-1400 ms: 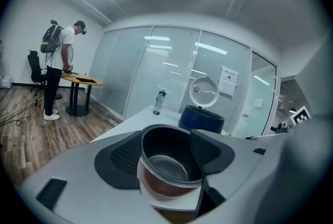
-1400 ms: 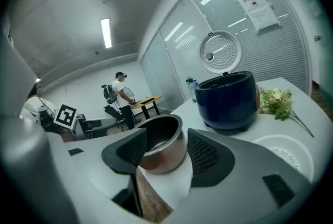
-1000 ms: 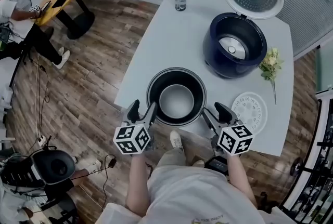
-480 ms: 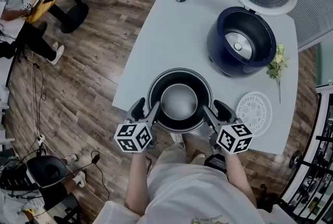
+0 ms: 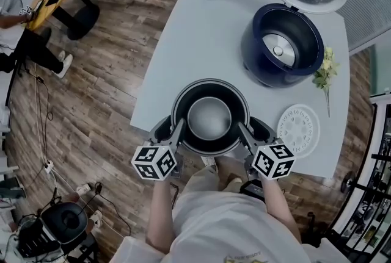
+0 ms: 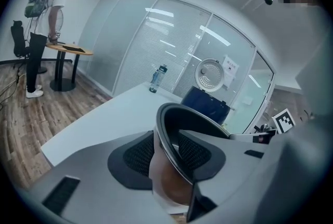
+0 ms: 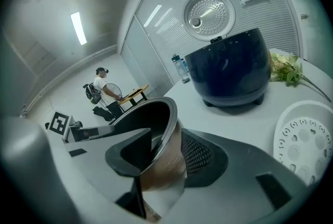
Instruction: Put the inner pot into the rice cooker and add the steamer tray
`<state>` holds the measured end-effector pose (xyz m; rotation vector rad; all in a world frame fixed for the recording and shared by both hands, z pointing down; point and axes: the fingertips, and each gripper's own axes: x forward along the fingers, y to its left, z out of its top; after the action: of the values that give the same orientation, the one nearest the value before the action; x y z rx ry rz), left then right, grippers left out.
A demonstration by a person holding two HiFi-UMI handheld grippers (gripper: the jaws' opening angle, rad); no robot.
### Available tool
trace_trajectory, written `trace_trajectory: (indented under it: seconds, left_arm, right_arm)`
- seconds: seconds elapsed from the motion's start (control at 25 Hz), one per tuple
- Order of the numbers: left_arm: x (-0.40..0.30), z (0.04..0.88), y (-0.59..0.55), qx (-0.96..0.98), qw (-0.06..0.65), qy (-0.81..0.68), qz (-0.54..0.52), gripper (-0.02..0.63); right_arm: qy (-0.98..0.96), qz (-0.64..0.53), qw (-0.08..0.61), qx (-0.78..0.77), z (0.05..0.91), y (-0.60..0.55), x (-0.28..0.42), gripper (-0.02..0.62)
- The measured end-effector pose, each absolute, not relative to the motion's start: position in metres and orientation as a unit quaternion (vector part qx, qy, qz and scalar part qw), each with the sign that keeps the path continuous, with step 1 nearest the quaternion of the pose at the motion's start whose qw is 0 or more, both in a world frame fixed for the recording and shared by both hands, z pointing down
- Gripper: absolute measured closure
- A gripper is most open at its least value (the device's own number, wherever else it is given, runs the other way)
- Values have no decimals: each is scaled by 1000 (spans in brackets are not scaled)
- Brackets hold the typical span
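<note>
The inner pot [image 5: 209, 118] stands mouth up on the near edge of the surface [image 5: 201, 48], held between the two tools. The left tool [image 5: 171, 131] takes its left rim and the right tool [image 5: 252, 131] the rim opposite. Both sets of jaws have just been closing, and each gripper view shows the pot's wall between them, one pad [image 6: 138, 158] outside and the other inside. Both look clenched on the wall, the right less certainly.

The pot is round, so it has no long axis. What matters is the line between the two grips, which crosses the mouth and should keep the pot level when it is raised. The rice cooker [image 5: 250, 54] lies ahead of the tools and off to the right, lid up and cavity bare. It is nearer the right tool, so the carry would run forward and rightward. The steamer tray [image 5: 299, 130] lies flat just beside the right tool.

The marker cubes and the pot's own rim hide its base and near wall. How much of the base sits on the surface I cannot tell.
</note>
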<state>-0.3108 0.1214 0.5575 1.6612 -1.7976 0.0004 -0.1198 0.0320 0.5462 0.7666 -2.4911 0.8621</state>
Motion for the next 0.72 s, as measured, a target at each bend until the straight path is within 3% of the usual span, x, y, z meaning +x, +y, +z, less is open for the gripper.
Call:
trace_trajectory:
  seconds: [0.08,0.24,0.72]
  left_arm:
    - [-310,556,120,640,341,-689,-1,479]
    - [-311,558,120,637,341,-692,-2,482]
    - [-310,559,125,626,350,-697,-13,492]
  right_arm:
    - [-888,312,197,273,546,31,-122,414]
    - [-886,312,206,275,548,33,-126,459]
    - [-879,328,191,290,544,32,-125,486]
